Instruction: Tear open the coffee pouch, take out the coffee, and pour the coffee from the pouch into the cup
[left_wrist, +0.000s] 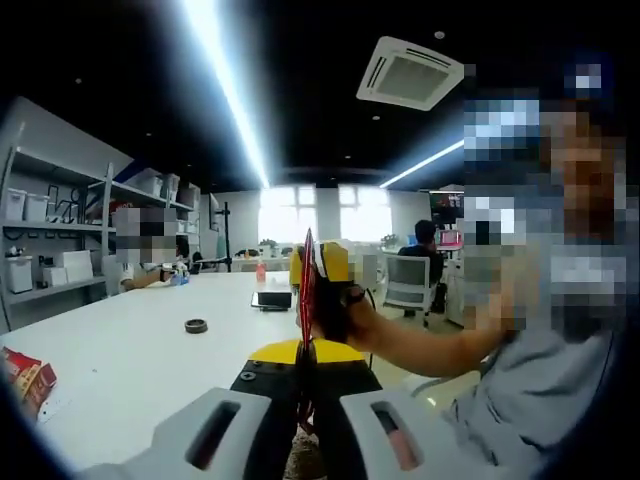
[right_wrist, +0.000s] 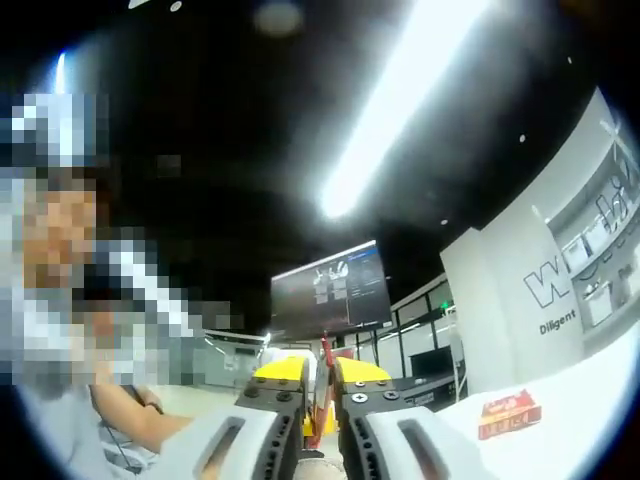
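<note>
In the left gripper view, at the far left edge of the white table (left_wrist: 130, 350), a red packet (left_wrist: 25, 375) lies flat near the table's corner. Shelves (left_wrist: 60, 230) with white boxes stand against the left wall. Farther along the table sits a small dark ring (left_wrist: 196, 325), and beyond it a black flat device (left_wrist: 271, 299) and a small pink bottle (left_wrist: 261, 270). In the middle, the left gripper (left_wrist: 305, 385) has its 2 jaws pressed together on the lower edge of the coffee pouch (left_wrist: 308, 285), which stands upright and is seen edge-on, red and thin. Just right of the pouch, the other gripper, yellow and black, meets it from the far side, with a hand (left_wrist: 365, 325) behind it.

In the right gripper view, the right gripper (right_wrist: 318, 420) is closed on the same pouch (right_wrist: 322, 395), a thin red strip between the jaws. To the right, a red packet (right_wrist: 508, 412) lies on the white table (right_wrist: 580, 400).
</note>
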